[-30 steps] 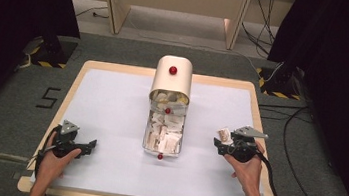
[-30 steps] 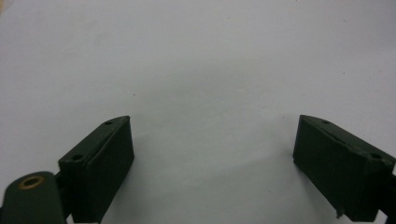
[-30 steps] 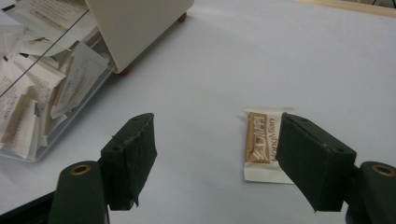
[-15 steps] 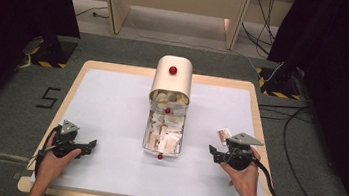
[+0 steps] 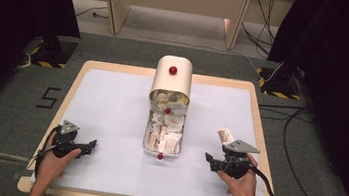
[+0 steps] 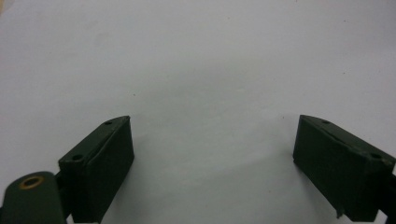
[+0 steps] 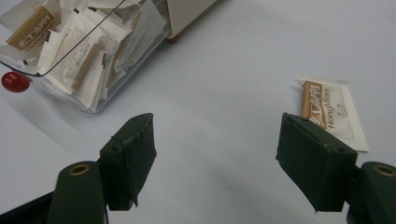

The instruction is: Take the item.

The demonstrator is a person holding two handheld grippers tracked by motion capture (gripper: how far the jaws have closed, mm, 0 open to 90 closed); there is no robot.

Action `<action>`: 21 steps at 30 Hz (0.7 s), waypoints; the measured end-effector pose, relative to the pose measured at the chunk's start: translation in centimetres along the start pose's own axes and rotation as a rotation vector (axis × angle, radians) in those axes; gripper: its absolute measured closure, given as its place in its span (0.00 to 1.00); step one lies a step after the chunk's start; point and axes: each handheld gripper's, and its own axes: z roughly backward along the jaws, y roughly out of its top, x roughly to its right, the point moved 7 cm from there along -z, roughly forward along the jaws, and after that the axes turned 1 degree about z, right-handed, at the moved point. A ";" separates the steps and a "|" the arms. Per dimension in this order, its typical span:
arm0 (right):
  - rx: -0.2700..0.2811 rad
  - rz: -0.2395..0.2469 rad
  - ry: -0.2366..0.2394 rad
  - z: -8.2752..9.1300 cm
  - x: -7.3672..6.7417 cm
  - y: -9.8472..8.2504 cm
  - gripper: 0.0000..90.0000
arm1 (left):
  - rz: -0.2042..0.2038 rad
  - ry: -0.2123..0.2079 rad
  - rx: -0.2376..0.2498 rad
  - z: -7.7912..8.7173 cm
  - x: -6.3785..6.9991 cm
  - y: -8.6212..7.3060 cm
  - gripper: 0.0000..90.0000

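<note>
Caught between grasps at the counter (image 5: 111, 100): holds the right gripper (image 5: 210, 162) (image 7: 215, 140) wide, clamping nothing, jaws aimed across toward the pulled-out drawer (image 5: 161, 150) (image 7: 93, 98) of the box (image 5: 172, 80). Leaves 1 sachet (image 5: 225, 134) (image 7: 334, 112) flat on the counter just beside that gripper, on its far side, touching neither jaw and well apart from the drawer packed with many more. Rests the left gripper (image 5: 90, 146) (image 6: 212, 140) low near the front left corner, likewise wide and bare, over blank counter. Reads as moving sachets 1 at a time between drawer and counter, with the loose 1 either due for pickup or already delivered; cannot tell which from here. Calls next, if a pickup, for swinging the right gripper toward the far side, setting the jaws astride the sachet's short width and closing low, given little to pinch on so thin a packet lying flush. Calls, if another fetch, for reaching left into the open top of the drawer instead. Shows the sachet's long axis running oblique to the counter's edges, from far left to near right in the high view. Shows, in the right gripper view, a brown printed strip along 1 long edge, lettering running the same way, and the near corner tucked behind the right-hand jaw.
</note>
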 end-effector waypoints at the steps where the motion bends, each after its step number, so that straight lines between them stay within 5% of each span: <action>1: 0.000 0.000 0.000 0.0 0.0 0.0 0.31 | 0.001 0.000 0.000 0.0 0.0 0.0 0.13; 21: -0.043 0.063 0.023 0.2 -2.4 -2.0 0.31 | 0.000 0.001 -0.001 0.0 0.0 0.0 0.13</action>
